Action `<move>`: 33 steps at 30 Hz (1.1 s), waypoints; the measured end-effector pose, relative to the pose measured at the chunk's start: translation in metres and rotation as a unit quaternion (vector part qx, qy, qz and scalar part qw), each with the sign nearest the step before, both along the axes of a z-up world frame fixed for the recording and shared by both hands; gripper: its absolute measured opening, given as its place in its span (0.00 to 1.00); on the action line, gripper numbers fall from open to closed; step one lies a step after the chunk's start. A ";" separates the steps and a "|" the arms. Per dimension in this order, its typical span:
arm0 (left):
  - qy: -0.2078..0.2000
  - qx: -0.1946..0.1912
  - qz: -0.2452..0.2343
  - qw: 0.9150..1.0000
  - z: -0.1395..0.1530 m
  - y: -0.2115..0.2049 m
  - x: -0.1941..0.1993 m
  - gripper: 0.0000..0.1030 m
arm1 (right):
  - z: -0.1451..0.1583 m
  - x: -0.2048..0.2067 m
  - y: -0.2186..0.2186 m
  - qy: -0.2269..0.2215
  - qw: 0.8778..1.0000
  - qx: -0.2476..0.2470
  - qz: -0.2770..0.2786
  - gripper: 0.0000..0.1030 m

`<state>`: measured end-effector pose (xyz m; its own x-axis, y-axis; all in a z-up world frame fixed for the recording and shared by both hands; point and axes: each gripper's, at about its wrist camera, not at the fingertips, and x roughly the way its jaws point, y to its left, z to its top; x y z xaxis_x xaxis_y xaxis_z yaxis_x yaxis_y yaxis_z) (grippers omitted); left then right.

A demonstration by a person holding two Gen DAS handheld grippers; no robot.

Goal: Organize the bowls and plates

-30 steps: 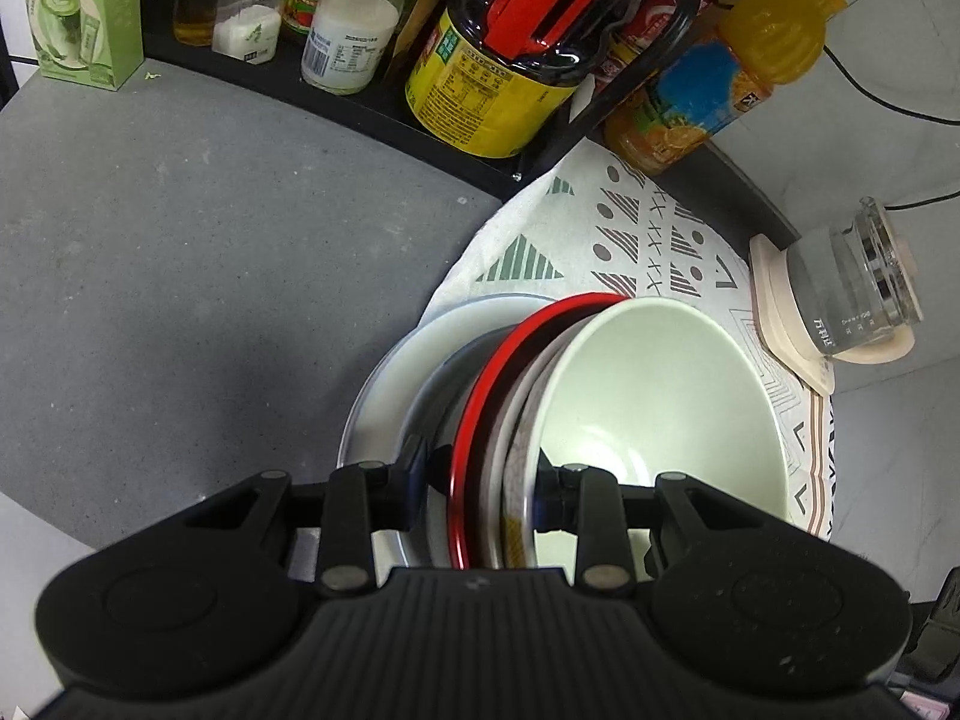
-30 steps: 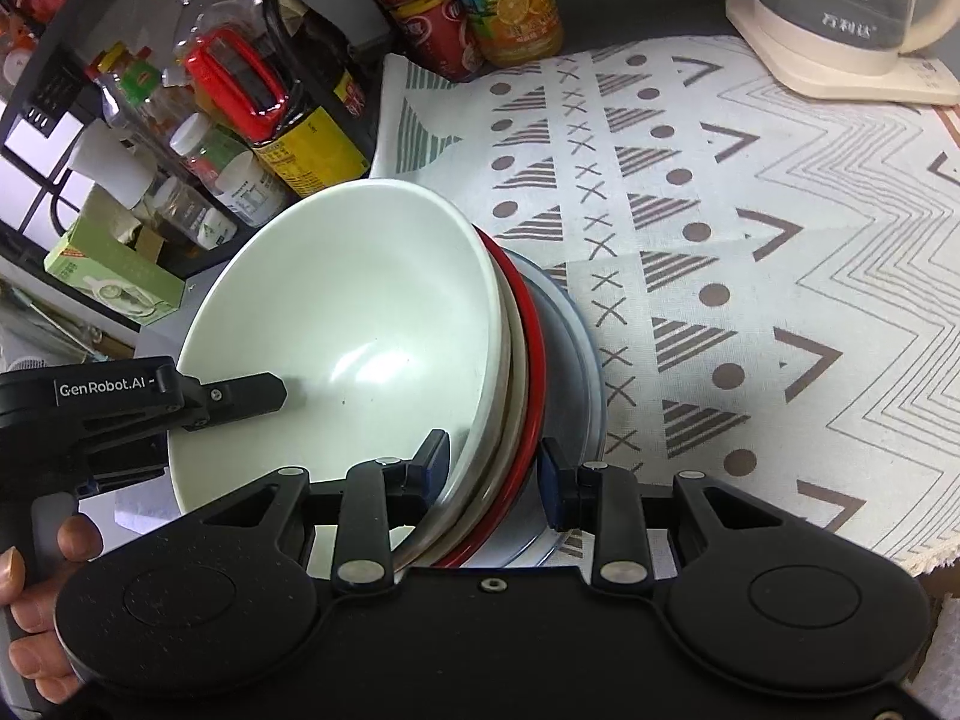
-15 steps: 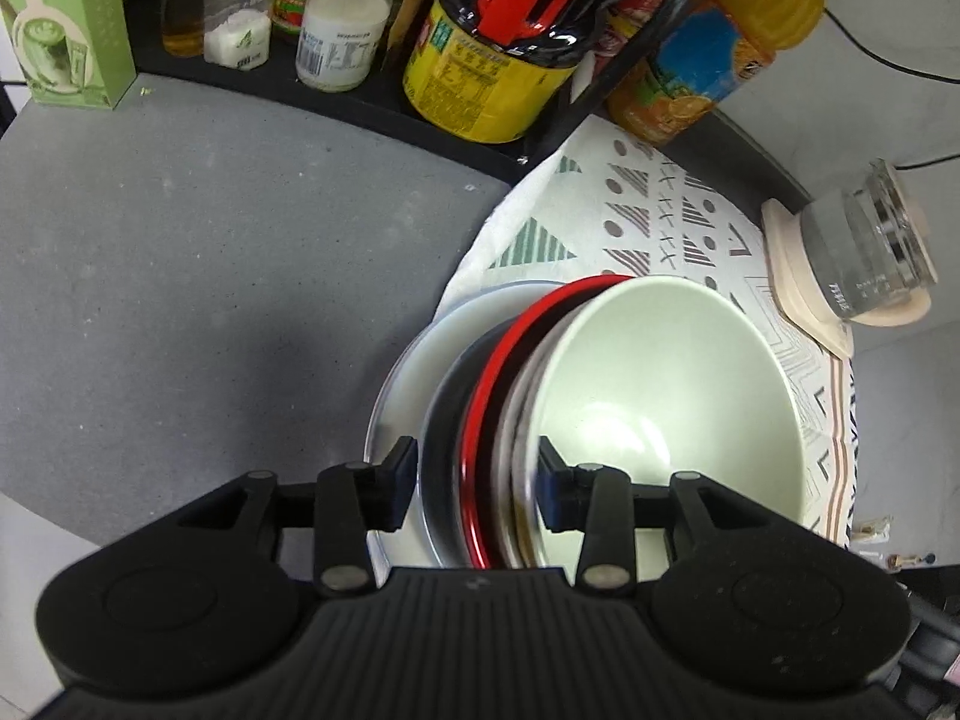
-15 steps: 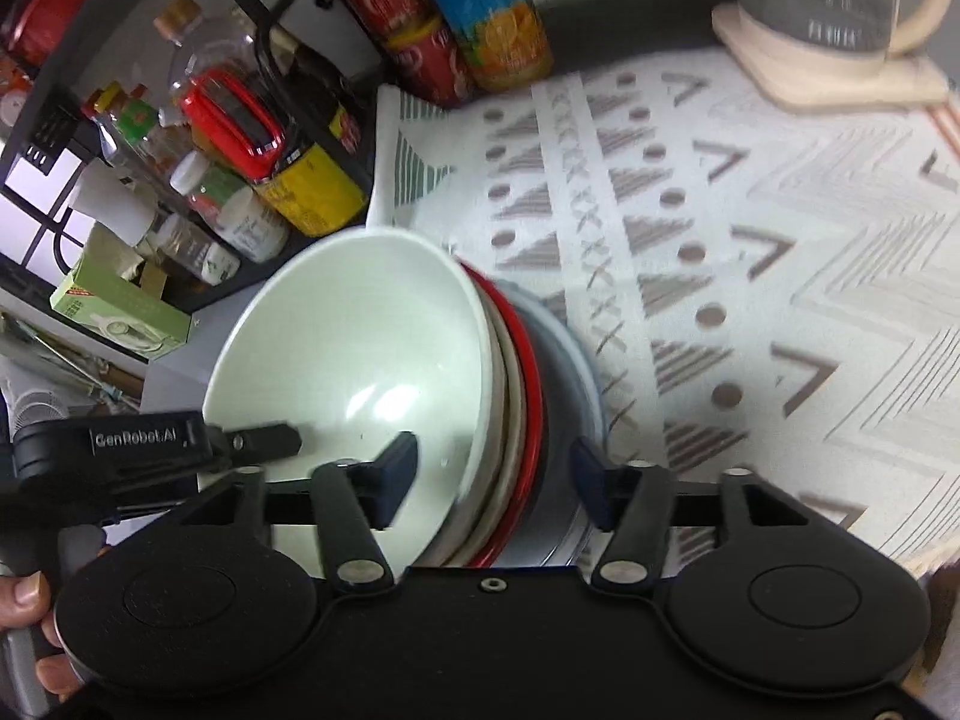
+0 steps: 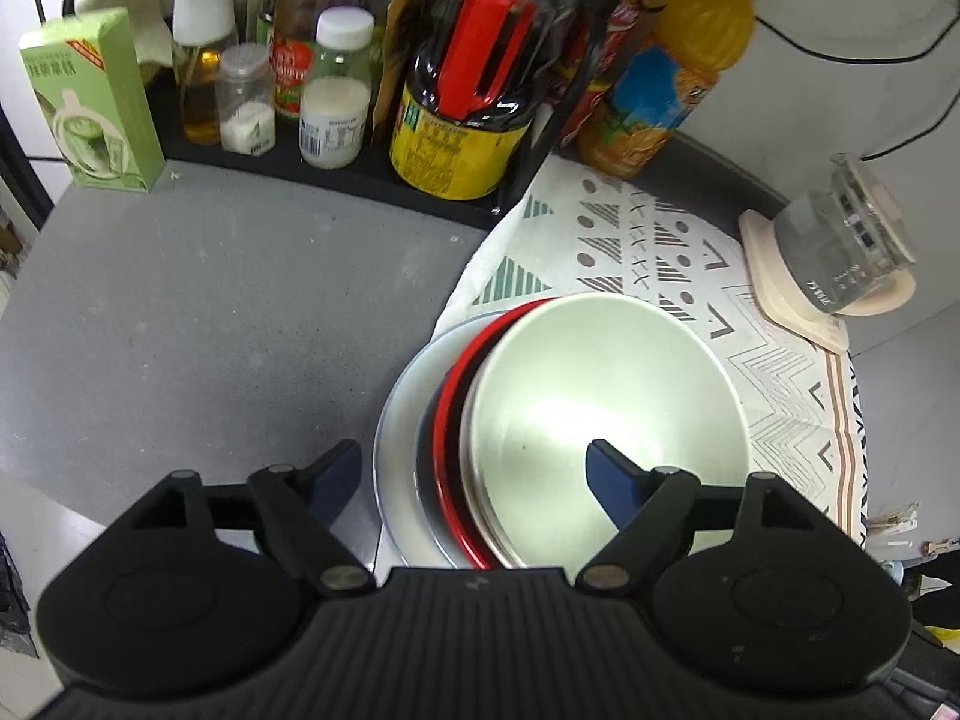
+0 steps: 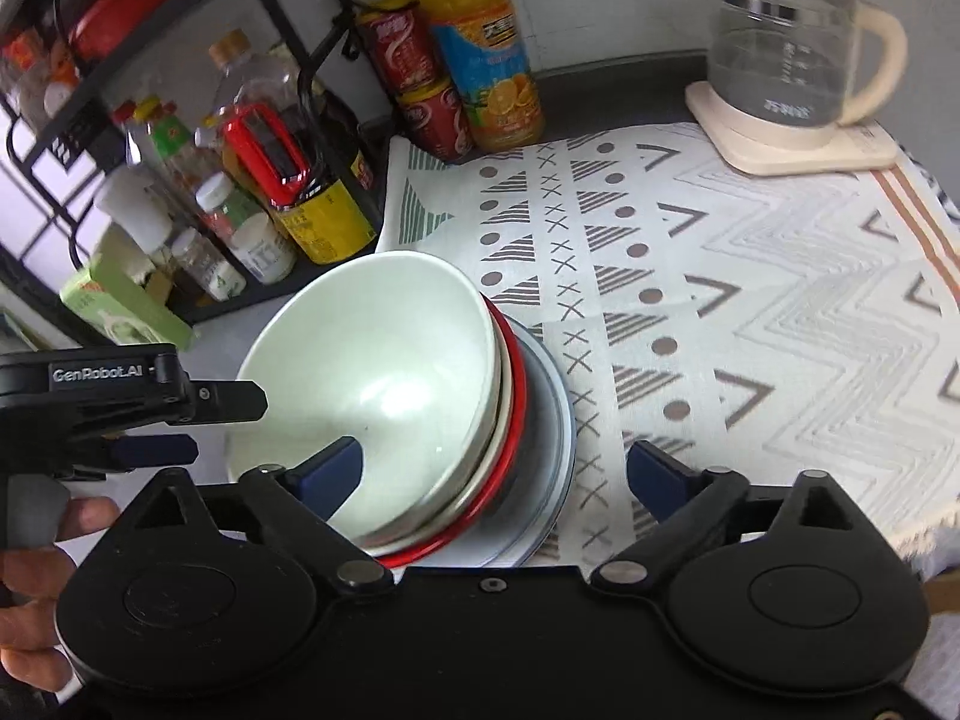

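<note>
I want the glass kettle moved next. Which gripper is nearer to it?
Right. The right gripper straddles the stack's kettle-side edge; the left gripper straddles the side away from the glass kettle.

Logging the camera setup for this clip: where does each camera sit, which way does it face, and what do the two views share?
Left wrist: on the left gripper, looking steeply down at the stack of dishes; only its open fingers show.
Right wrist: on the right gripper, looking down at the stack from the opposite side; its open fingers, the left gripper and a hand show.
Shared: pale green bowl, patterned cloth, kettle, bottle rack.
</note>
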<state>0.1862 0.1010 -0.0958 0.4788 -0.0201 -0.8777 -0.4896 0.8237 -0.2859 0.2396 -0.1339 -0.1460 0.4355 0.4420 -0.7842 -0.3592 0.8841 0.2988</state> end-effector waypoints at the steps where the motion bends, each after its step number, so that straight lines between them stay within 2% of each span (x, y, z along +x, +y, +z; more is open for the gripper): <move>1: -0.005 0.003 0.000 1.000 0.003 -0.003 -0.004 0.78 | 0.001 -0.003 -0.004 -0.001 1.000 0.005 -0.006 0.95; 4: -0.013 0.011 0.003 1.000 0.010 -0.016 -0.017 0.79 | 0.007 -0.014 -0.017 -0.012 1.000 0.008 -0.013 1.00; 9: -0.017 0.021 0.006 1.000 0.020 -0.035 -0.043 0.79 | 0.030 -0.032 -0.039 -0.051 0.998 0.015 -0.024 1.00; 11: -0.029 0.022 -0.008 0.999 0.029 -0.043 -0.054 0.80 | 0.041 -0.038 -0.045 -0.068 0.997 0.020 -0.025 1.00; 13: -0.038 0.034 -0.011 0.999 0.039 -0.049 -0.063 0.84 | 0.049 -0.043 -0.049 -0.072 0.997 0.021 -0.024 1.00; 17: -0.054 0.047 -0.021 0.997 0.054 -0.057 -0.077 0.86 | 0.063 -0.054 -0.057 -0.085 0.996 0.019 -0.020 1.00; 24: -0.087 0.057 -0.037 0.994 0.071 -0.053 -0.086 0.92 | 0.083 -0.067 -0.068 -0.117 0.992 0.001 -0.045 1.00; 29: -0.110 0.074 -0.056 0.990 0.078 -0.047 -0.100 0.99 | 0.084 -0.084 -0.080 -0.129 0.990 -0.012 -0.063 1.00; 33: -0.130 0.086 -0.072 0.985 0.085 -0.035 -0.117 1.00 | 0.086 -0.104 -0.085 -0.143 0.986 -0.025 -0.082 1.00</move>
<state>0.0696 0.0660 -0.0109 0.6905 0.0341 -0.7225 -0.2922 0.9269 -0.2355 0.1361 -0.2185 -0.0604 0.7045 0.3107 -0.6381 -0.2731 0.9485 0.1603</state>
